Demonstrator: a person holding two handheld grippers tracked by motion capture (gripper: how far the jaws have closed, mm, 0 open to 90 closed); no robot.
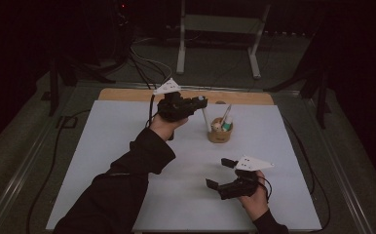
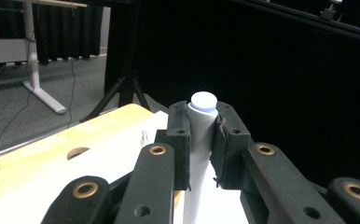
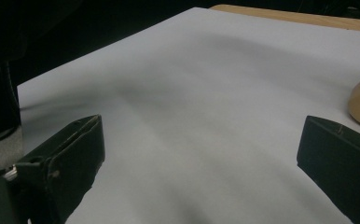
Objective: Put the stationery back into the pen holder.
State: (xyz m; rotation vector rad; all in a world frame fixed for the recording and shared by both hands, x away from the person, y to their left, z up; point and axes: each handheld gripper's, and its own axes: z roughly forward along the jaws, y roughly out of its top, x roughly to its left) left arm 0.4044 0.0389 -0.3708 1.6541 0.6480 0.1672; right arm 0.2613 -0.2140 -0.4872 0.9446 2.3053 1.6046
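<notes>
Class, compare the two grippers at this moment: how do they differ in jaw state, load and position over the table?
The left gripper is shut on a white pen; the right gripper stands wide open and holds nothing. The left gripper sits farther up the table, beside the wooden cup; the right gripper hangs nearer the person, over bare white sheet. Both have black jaws and carry a pale three-cornered plate.

A dim room is seen; the white sheet (image 1: pixel 186 165) is lit from above, its surroundings lost in black. Soft shadows are cast, and the right gripper view is blurred.
</notes>
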